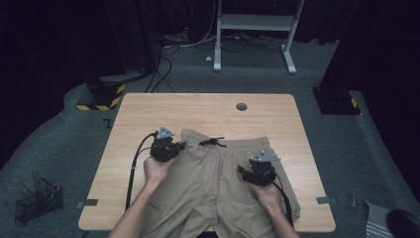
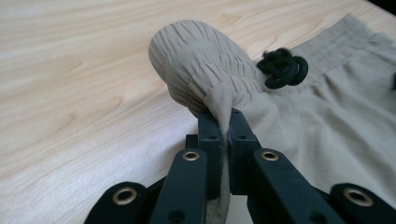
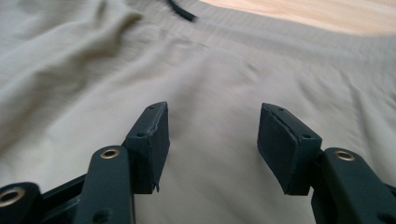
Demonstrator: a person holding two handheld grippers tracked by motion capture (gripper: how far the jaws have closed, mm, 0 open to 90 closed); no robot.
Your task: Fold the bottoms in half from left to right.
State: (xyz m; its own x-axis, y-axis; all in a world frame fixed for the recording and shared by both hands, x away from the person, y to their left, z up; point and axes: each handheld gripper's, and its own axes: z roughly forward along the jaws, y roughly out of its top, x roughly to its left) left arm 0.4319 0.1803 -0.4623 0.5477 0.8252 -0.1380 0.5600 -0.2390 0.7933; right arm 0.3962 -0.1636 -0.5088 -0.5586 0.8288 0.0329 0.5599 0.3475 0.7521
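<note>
High view – scene: a pair of khaki shorts [image 1: 218, 183] lies flat on the wooden table [image 1: 148, 109], waistband toward the far edge, legs running back to the person's side and over the near edge.
High view – long axis: from waistband to leg hems, near to far along the table; the black drawstring [image 1: 212, 142] marks the waist's middle and lies at the far end.
High view – left gripper [image 1: 179, 146]: sits at the waistband's left corner, the person's left hand [image 1: 156, 171] behind it.
High view – right gripper [image 1: 241, 171]: hovers over the right leg, well inside the cloth's edge.
Left gripper view – tool state: the jaws are clenched on a pinch of the waistband corner [image 2: 201, 77]; the elastic bunches up into a rounded fold just past the fingertips, with the drawstring knot beside it.
Right gripper view – tool state: the jaws stand wide apart and released above smooth cloth, grasping nothing.
Step in hand (judgement): likely the start of a fold, with one corner taken and the other hand not yet set.
Next move (judgement): the right gripper would need to come down and pinch the cloth, probably at the right side of the waist, so that both hands can lift evenly; a one-sided pull could drag the shorts askew.
</note>
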